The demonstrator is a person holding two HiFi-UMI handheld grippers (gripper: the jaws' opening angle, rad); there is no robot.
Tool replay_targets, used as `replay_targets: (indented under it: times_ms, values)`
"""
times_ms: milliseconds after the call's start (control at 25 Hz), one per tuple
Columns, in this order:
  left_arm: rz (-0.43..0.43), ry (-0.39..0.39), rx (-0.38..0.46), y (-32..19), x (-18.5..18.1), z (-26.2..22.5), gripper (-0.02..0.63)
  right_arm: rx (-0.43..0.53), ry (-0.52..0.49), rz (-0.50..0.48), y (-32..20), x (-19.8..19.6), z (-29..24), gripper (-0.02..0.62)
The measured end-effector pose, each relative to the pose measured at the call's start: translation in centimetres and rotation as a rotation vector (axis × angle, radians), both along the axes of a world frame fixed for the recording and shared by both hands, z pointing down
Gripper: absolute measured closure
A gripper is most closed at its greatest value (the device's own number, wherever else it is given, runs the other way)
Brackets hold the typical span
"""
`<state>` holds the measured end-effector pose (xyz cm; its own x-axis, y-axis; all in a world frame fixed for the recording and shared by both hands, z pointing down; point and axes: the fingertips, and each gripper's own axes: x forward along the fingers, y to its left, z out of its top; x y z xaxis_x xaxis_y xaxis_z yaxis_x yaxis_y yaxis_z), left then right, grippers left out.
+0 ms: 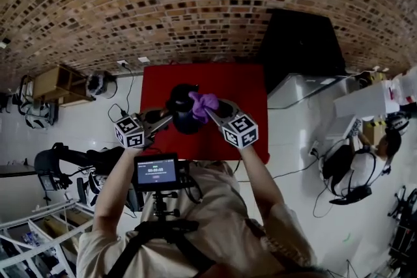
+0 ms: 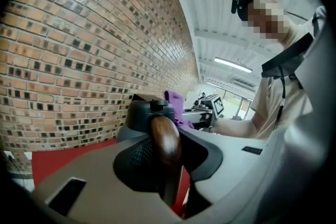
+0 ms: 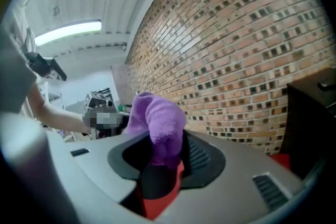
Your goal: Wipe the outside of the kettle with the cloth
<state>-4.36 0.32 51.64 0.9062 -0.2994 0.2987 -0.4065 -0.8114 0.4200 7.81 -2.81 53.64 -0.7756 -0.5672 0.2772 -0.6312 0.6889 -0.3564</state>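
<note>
A dark kettle (image 1: 181, 109) hangs above the red table (image 1: 234, 84), raised off its top. My left gripper (image 1: 167, 118) is shut on the kettle's brown wooden handle (image 2: 165, 140), which stands upright between the jaws; the dark lid (image 2: 150, 111) shows just beyond it. My right gripper (image 1: 211, 114) is shut on a purple cloth (image 1: 204, 103), bunched up and sticking out above the jaws (image 3: 159, 124). The cloth lies against the kettle's upper right side (image 2: 176, 106). In the left gripper view the right gripper (image 2: 210, 107) shows behind the kettle. The kettle's body is mostly hidden.
A brick wall runs behind the table. A tall black box (image 1: 301, 42) stands at the table's right, with white cases (image 1: 365, 101) further right. A wooden shelf (image 1: 58, 83) and cables sit on the floor at the left. A phone on a chest mount (image 1: 156, 172) is below the grippers.
</note>
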Motion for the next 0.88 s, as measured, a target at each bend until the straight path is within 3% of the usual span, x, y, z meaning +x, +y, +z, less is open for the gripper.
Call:
replay_targets:
  times_ms: [160,320,400,480,560,640,760,880]
  values:
    - [0.039,0.079,0.001,2.0,0.3,-2.4,0.515,-0.054,-0.076,0.022,-3.4,1.2,1.2,0.436]
    - [0.051,0.154,0.005,3.4,0.5,-4.0,0.517,-0.12,-0.112,-0.018,-5.5,-0.6,2.6,0.437]
    - [0.027,0.165,0.0,3.7,0.4,-4.2,0.517,-0.155,-0.144,-0.024,-5.6,-0.7,3.0,0.437]
    - [-0.007,0.164,-0.009,3.3,0.2,-3.8,0.517,-0.165,-0.171,0.028,-5.7,1.4,2.8,0.437]
    - [-0.043,0.157,-0.015,2.5,-0.2,-3.2,0.517,-0.151,-0.178,0.102,-5.0,4.4,2.1,0.437]
    - [-0.078,0.144,-0.019,1.7,-0.8,-2.8,0.517,-0.109,-0.169,0.113,-2.9,5.5,-0.1,0.437]
    - [-0.119,0.108,-0.018,-0.2,-1.1,-2.3,0.517,-0.003,-0.128,0.021,1.6,1.8,-5.0,0.437]
    - [-0.135,0.074,-0.018,-1.9,-0.6,-1.4,0.517,0.06,-0.001,-0.087,5.3,-4.9,-6.3,0.436]
